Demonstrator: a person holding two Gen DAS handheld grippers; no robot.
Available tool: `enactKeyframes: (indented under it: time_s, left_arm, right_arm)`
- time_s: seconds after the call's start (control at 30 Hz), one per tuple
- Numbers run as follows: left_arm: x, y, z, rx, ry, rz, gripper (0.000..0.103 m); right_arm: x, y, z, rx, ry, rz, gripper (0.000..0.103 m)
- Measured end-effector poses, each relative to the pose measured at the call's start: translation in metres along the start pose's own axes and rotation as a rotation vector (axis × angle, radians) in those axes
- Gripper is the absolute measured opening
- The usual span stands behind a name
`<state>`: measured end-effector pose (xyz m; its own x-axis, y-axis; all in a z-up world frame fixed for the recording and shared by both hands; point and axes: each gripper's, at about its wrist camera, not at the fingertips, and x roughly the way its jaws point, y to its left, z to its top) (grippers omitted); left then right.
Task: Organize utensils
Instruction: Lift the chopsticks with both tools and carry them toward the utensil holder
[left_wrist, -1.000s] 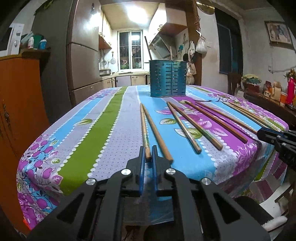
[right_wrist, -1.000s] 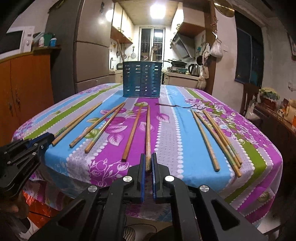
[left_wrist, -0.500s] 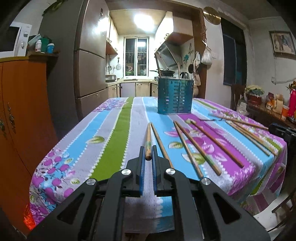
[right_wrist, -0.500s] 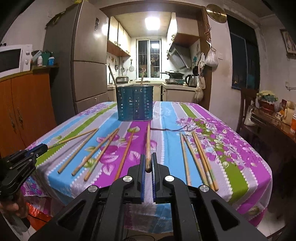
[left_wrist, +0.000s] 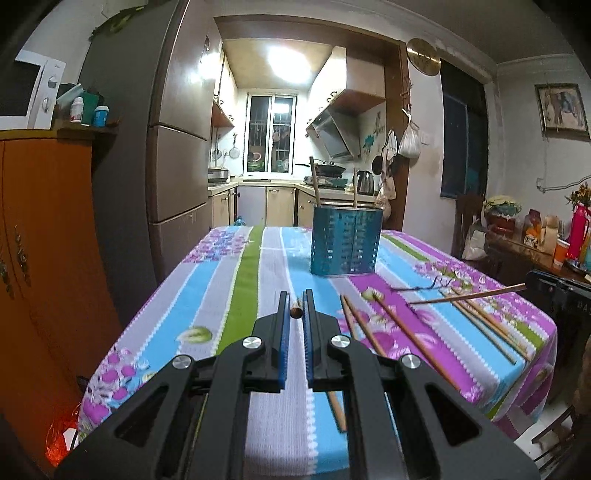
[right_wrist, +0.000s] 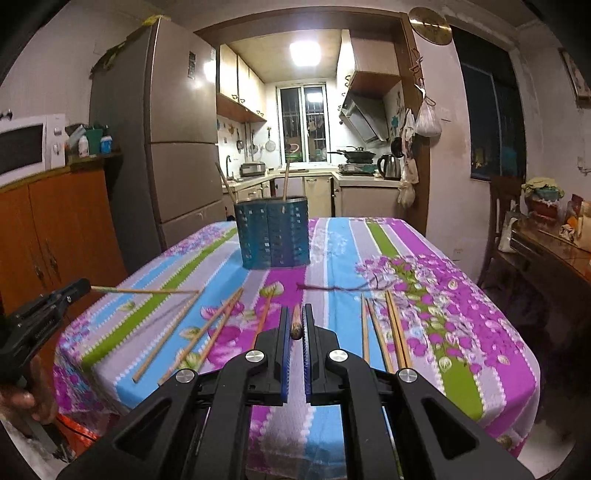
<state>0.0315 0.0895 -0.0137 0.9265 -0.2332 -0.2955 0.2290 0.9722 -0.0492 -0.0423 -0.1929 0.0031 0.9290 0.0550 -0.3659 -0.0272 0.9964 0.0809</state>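
Each claw is clamped on one chopstick — left gripper (left_wrist: 294, 314), right gripper (right_wrist: 294, 330) — held above the table's near edge, sticks pointing toward the blue holder (left_wrist: 344, 240) straight ahead at the far end.

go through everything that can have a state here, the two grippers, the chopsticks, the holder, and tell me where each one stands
left gripper: shut on a chopstick, lifted off the table
right gripper: shut on a second chopstick, also lifted
blue holder: upright, two chopsticks already inside
loose chopsticks: lying flat on the tablecloth
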Motion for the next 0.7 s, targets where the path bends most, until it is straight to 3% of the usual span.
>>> enactKeyframes:
  time_s: [0.47, 0.7]
  left_arm:
    - [0.026, 0.019, 0.054, -0.055, 0.085, -0.069, 0.005]
    - [0.032, 0.018, 0.075, -0.035, 0.078, -0.068, 0.005]
  right_arm:
    - [0.027, -0.005, 0.074, -0.071, 0.040, 0.053, 0.007]
    - [0.032, -0.007, 0.104, -0.093, 0.057, 0.078, 0.007]
